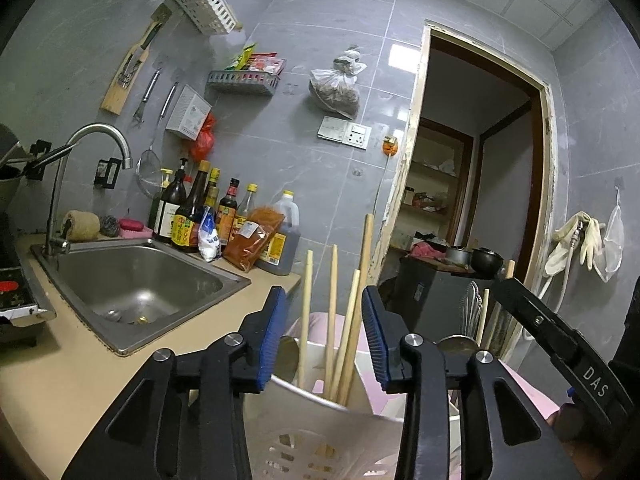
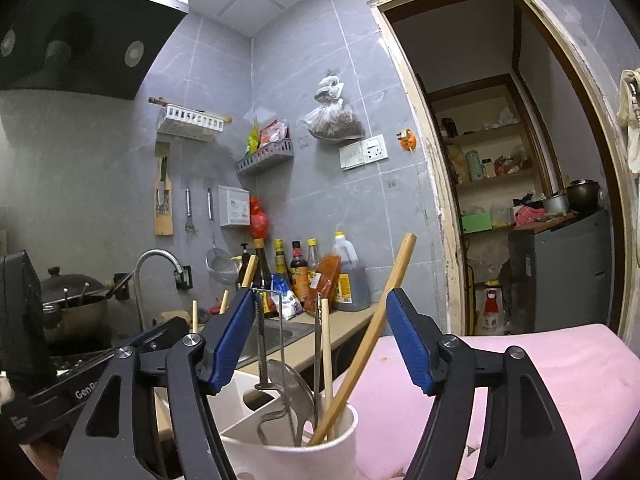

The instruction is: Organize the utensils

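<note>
White plastic utensil holder [image 2: 296, 440] on the beige desk [image 1: 72, 380] beside the sink [image 1: 132, 280].
We see wooden chopsticks [image 1: 332, 320] and a steel ladle [image 2: 290, 384] standing inside; both grippers' fingers [image 1: 276, 332] [image 2: 408, 340] gape open, empty. "DAS" marks the right gripper [image 1: 532, 316].

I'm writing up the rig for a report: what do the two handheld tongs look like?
Both the left tongs and right tongs have matte black scissor-like linkage arms with silver pivot bolts and ribbed blue pads on the fingertips. White lettering marks the black bodies. No cables or sleeves show.
</note>
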{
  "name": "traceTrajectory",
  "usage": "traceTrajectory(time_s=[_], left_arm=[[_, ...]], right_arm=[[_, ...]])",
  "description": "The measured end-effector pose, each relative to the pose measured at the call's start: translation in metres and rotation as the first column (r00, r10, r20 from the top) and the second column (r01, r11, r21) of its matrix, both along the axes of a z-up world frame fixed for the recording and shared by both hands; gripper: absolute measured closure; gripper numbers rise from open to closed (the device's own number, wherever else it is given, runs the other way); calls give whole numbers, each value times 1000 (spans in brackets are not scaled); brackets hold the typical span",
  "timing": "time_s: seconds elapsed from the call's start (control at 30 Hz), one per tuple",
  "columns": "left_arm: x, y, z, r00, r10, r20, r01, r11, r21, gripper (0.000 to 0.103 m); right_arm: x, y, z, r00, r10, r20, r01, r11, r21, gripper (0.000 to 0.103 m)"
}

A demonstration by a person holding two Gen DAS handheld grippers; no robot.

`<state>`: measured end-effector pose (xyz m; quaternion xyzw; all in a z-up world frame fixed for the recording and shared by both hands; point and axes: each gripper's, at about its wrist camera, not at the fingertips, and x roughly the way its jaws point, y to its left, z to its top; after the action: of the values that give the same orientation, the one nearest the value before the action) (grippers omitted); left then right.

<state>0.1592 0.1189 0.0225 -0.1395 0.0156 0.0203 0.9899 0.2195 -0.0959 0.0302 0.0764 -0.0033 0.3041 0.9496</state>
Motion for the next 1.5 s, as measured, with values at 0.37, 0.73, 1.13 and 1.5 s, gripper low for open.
traceTrajectory(time_s=[0.37, 0.73, 1.13, 1.5], left_arm=[[-10, 0, -2, 999, -10, -36, 10, 1000, 10, 61], [-16, -2, -5, 997, -22, -75, 23, 1000, 13, 49], [-37, -13, -4, 991, -85, -100, 89, 996, 31, 27], [-52, -28, -5, 969, -119, -215, 137, 988, 72, 24]], right_arm=[[4, -10, -6, 994, -23, -108, 23, 1000, -7, 27], [-7, -17, -7, 994, -32, -107, 32, 999, -1, 15], [-32, -34, -7, 991, -92, -101, 92, 996, -7, 2], [-69, -68, -5, 967, -210, -142, 207, 978, -42, 0]])
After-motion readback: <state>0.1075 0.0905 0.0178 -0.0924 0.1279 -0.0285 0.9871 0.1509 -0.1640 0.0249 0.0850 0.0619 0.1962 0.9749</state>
